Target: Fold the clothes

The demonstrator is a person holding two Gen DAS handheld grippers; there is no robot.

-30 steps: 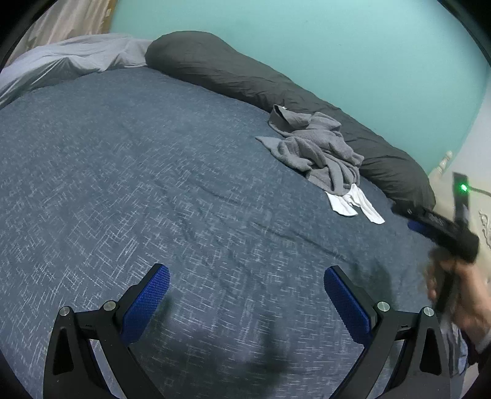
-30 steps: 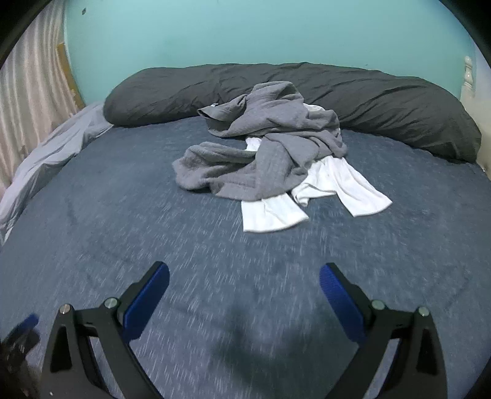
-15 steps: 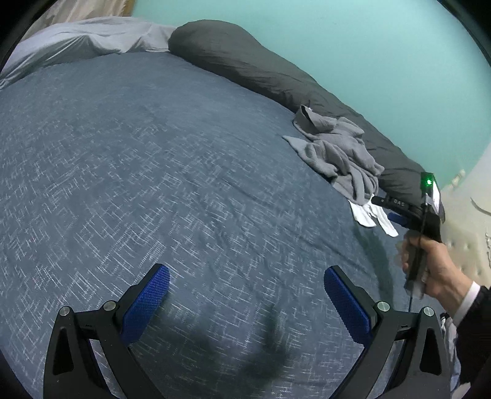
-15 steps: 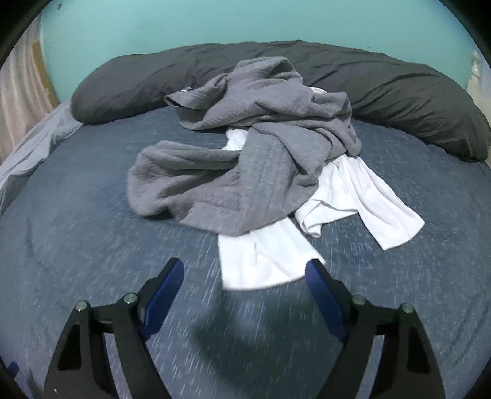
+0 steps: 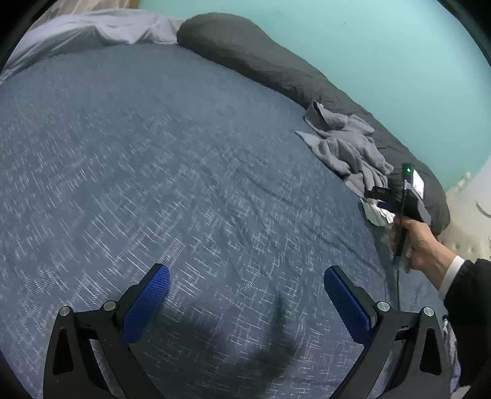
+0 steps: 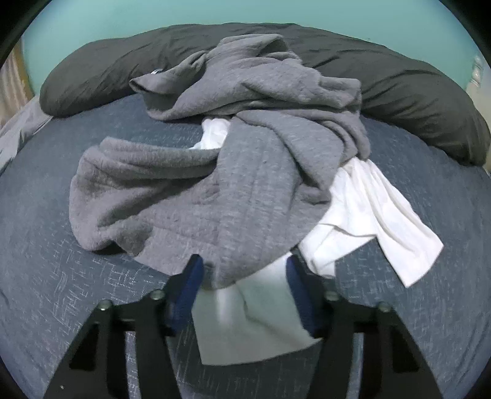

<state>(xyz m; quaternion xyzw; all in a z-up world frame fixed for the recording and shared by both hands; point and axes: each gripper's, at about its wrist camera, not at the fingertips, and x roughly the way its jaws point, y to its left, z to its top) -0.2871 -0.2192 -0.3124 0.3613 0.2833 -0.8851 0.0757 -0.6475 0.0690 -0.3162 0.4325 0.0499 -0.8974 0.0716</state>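
Observation:
A crumpled grey knit garment (image 6: 239, 172) lies in a heap over a white garment (image 6: 368, 211) on the blue bed cover (image 6: 46, 261). My right gripper (image 6: 244, 273) is open, its blue fingers straddling the near hem of the grey garment and a white sleeve (image 6: 254, 319) beneath it. In the left wrist view the same grey garment (image 5: 346, 147) is far off to the right, with the right gripper (image 5: 396, 196) held by a hand (image 5: 420, 242) at its near edge. My left gripper (image 5: 245, 291) is open over bare bed cover (image 5: 153, 153), holding nothing.
A long dark grey bolster pillow (image 6: 399, 79) runs along the teal wall behind the clothes. A light grey sheet (image 5: 86, 27) is bunched at the far left of the bed. A cream headboard post (image 5: 463, 181) stands at the right.
My right gripper has moved forward to the clothes pile and narrowed its jaws around the near hem. The left gripper has swung a little leftward, staying open.

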